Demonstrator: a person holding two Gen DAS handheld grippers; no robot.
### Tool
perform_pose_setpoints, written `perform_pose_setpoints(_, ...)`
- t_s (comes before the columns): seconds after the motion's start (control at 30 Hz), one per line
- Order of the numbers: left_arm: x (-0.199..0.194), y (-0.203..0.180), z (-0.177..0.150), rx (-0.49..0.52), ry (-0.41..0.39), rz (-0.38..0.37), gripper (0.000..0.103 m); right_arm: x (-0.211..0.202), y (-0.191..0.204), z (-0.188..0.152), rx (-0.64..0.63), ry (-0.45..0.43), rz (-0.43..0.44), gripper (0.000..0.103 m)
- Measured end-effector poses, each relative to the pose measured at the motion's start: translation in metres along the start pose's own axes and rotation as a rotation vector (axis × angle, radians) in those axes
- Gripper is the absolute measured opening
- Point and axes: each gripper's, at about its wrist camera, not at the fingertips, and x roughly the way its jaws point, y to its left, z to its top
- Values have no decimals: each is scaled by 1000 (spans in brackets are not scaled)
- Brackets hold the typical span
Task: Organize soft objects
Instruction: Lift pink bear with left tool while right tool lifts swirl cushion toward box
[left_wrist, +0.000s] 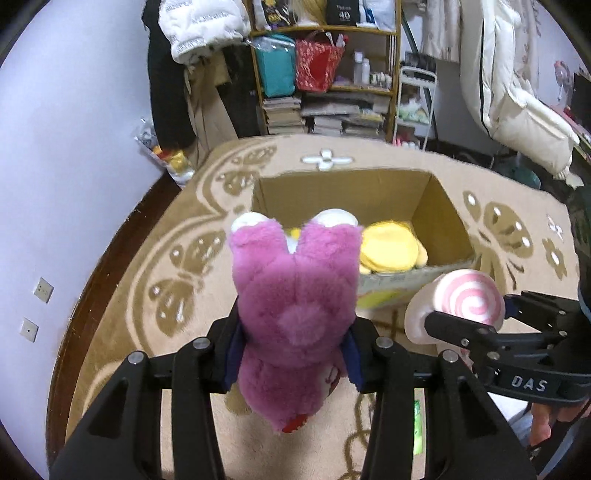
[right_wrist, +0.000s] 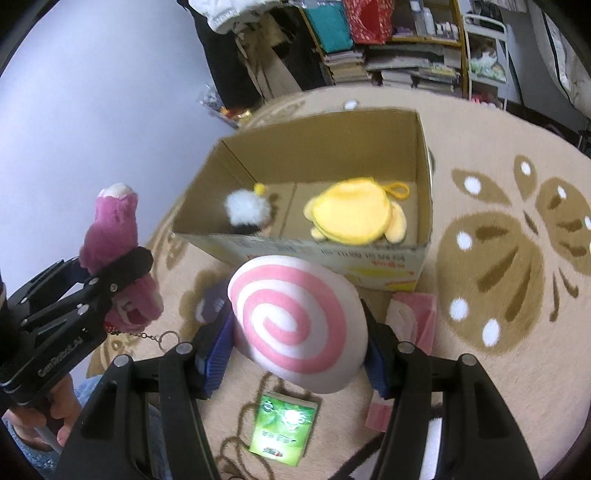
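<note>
My left gripper (left_wrist: 293, 354) is shut on a pink plush bear (left_wrist: 295, 295), held upside down above the rug, just short of an open cardboard box (left_wrist: 332, 184). My right gripper (right_wrist: 299, 354) is shut on a round white cushion with a pink spiral (right_wrist: 295, 317), also held in front of the box (right_wrist: 421, 166). Inside the box lie a yellow plush (right_wrist: 351, 214) and a small white and black fluffy toy (right_wrist: 247, 212). Each gripper shows in the other view: the right gripper (left_wrist: 476, 314) with the cushion (left_wrist: 458, 299), the left gripper (right_wrist: 110, 273) with the bear (right_wrist: 110, 229).
A beige rug with brown butterflies (right_wrist: 498, 240) covers the floor. A green tissue pack (right_wrist: 284, 428) and a pink packet (right_wrist: 413, 317) lie on it near me. A crowded shelf (left_wrist: 325, 74), hanging coats (left_wrist: 517, 92) and a wall (left_wrist: 74, 147) surround the rug. A hand (right_wrist: 55, 413) grips the left handle.
</note>
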Motion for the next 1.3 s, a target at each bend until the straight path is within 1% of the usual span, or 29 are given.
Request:
perform_pose_setpoints(0.1,-2,9,7,-36,-33,-10,44,-10,8,7,-29,-42,2,65)
perform_pose_setpoints(0.2,-3,11,13,-41,-68,-6,44,-15,13,14,-52,-83,9,65)
perform_pose_setpoints(0.37,1,12,21,-49,-81,-4,44,-26,19,25,-79,-152,21,65)
perform_pose_setpoints(0.47,7,11,23,-44,-82,1,44,-31,23,31,-100,-194,5,65)
perform_pose_setpoints(0.6,14,12,28,-46,-82,13,44,-32,23,38,-105,-217,-5,65)
perform_pose_setpoints(0.77,20,13,32,-51,-93,2,44,-27,18,42,-99,-248,-9,65)
perform_pose_setpoints(0.87,26,18,36,-68,-100,2,45,-25,19,42,-113,-272,-35,59)
perform_pose_setpoints(0.93,31,22,40,-95,-94,-11,45,-25,20,43,-126,-281,-50,57)
perform_pose_setpoints(1.03,37,25,42,-105,-93,1,45,-24,19,45,-116,-296,-32,55)
perform_pose_setpoints(1.07,38,27,42,-112,-95,6,45,-24,18,46,-114,-306,-28,52)
perform_pose_setpoints(1.17,43,30,40,-134,-90,-6,45,-24,17,47,-111,-319,-38,52)
perform_pose_setpoints(1.3,50,26,39,-119,-91,24,45,-20,13,49,-109,-323,-39,52)
